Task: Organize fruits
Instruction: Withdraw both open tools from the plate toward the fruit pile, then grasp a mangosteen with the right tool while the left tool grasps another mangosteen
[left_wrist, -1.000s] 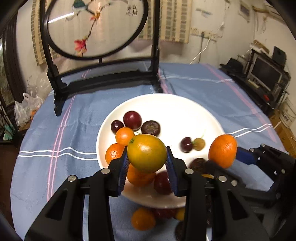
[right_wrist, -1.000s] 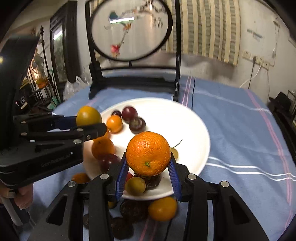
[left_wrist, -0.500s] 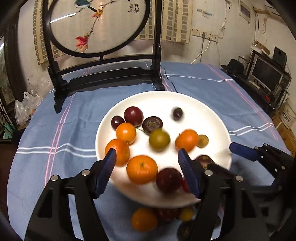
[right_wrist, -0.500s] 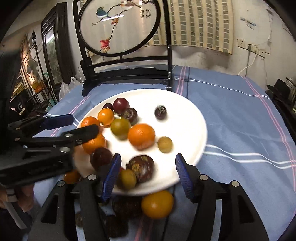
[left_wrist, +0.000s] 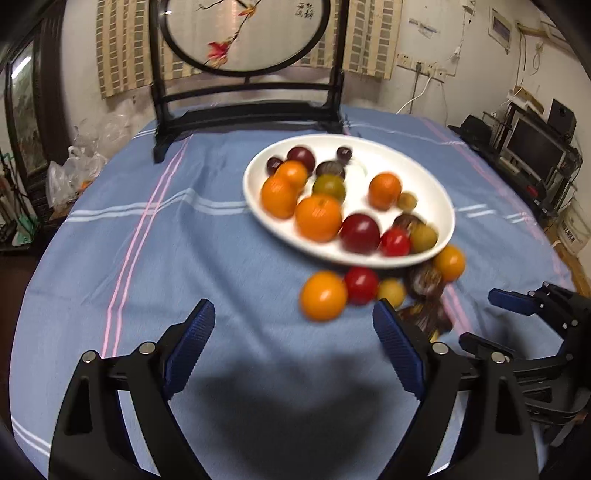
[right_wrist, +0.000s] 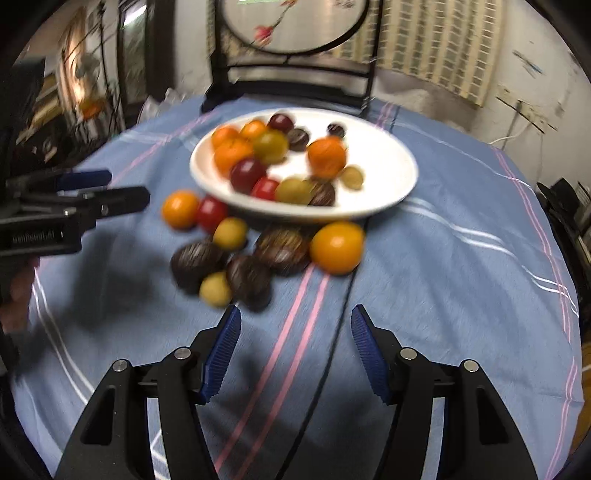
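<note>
A white plate (left_wrist: 436, 188) (right_wrist: 388, 173) on the blue tablecloth holds several oranges, dark plums and small red and yellow-green fruits. In front of it on the cloth lie loose fruits: an orange (left_wrist: 323, 295) (right_wrist: 180, 209), a red fruit (left_wrist: 361, 284), a second orange (right_wrist: 337, 247), dark passion fruits (right_wrist: 282, 250) and small yellow fruits (right_wrist: 215, 289). My left gripper (left_wrist: 293, 343) is open and empty, short of the loose fruits. My right gripper (right_wrist: 295, 347) is open and empty, just in front of the pile.
A black stand with a round painted screen (left_wrist: 243, 33) stands at the table's far edge. Plastic bags (left_wrist: 74, 166) lie off the table to the left. Black equipment (left_wrist: 535, 147) stands at the right wall.
Both grippers opened and dropped their fruits onto the plate, the left a yellow-green one, the right an orange. Both then pulled back toward the near side of the table.
</note>
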